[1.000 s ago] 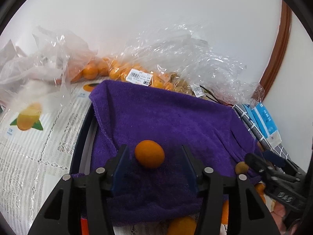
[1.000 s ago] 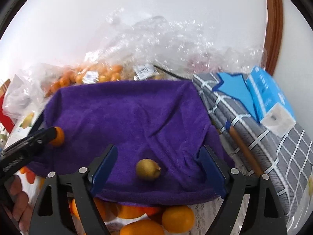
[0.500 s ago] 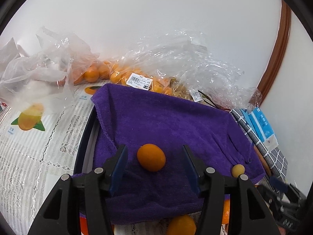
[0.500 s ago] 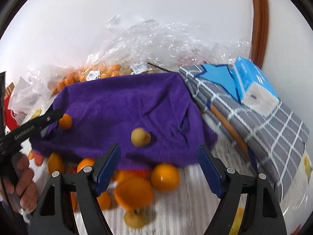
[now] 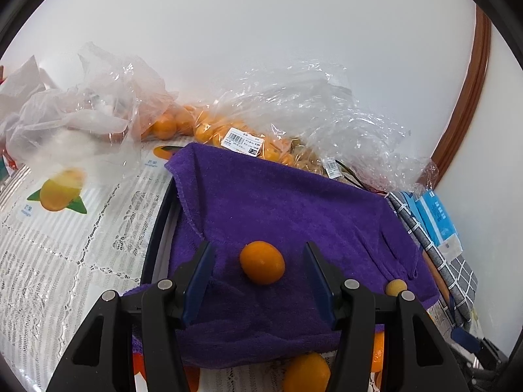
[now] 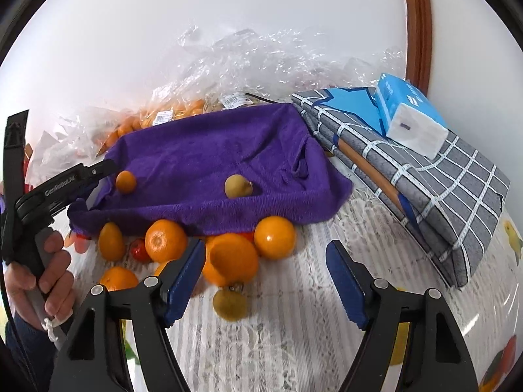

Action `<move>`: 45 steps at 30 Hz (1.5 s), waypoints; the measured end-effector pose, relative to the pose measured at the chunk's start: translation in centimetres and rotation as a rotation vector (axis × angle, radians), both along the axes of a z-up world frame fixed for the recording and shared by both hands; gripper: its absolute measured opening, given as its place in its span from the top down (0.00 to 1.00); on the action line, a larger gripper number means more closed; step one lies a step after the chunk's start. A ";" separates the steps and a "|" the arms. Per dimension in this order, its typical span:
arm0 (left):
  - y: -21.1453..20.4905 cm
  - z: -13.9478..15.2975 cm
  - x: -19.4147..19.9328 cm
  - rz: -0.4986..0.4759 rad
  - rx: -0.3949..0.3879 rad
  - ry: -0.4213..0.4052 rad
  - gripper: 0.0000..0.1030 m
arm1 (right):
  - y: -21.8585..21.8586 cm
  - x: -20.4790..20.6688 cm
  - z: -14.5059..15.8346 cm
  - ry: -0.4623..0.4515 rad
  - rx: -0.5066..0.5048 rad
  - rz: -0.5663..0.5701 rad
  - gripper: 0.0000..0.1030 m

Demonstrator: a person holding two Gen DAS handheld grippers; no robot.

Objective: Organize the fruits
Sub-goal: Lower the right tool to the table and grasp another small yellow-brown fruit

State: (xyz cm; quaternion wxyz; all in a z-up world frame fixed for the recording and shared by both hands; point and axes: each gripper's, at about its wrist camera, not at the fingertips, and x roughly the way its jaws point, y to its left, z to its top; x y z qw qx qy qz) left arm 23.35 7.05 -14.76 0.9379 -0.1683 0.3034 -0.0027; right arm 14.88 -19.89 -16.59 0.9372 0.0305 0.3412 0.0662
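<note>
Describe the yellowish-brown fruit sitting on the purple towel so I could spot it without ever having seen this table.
Find the purple towel spread beside the grey checked cloth. Two small fruits lie on it: toward the checked cloth sits the yellowish-brown fruit, with a tiny stem nub. Its dull tan skin separates it from the small orange fruit near the towel's other end.

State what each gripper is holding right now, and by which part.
Nothing is held. The left gripper is open, its fingers either side of the small orange fruit on the purple towel without touching it. The right gripper is open above the table.
</note>
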 end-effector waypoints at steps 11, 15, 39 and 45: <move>0.2 0.4 -0.6 0.011 -0.014 -0.022 0.48 | -2.2 -2.6 -1.3 0.034 0.051 0.049 0.35; 0.2 0.6 -1.0 0.008 -0.012 -0.034 0.48 | -1.6 -2.6 -1.5 0.043 0.068 0.082 0.37; -0.7 1.0 -0.9 -0.085 -0.081 -0.055 0.59 | 3.1 -0.6 -3.1 0.088 -0.056 0.059 0.75; -0.7 1.0 -0.9 -0.091 -0.075 -0.052 0.59 | 2.1 -1.5 -3.1 0.090 -0.049 0.046 0.75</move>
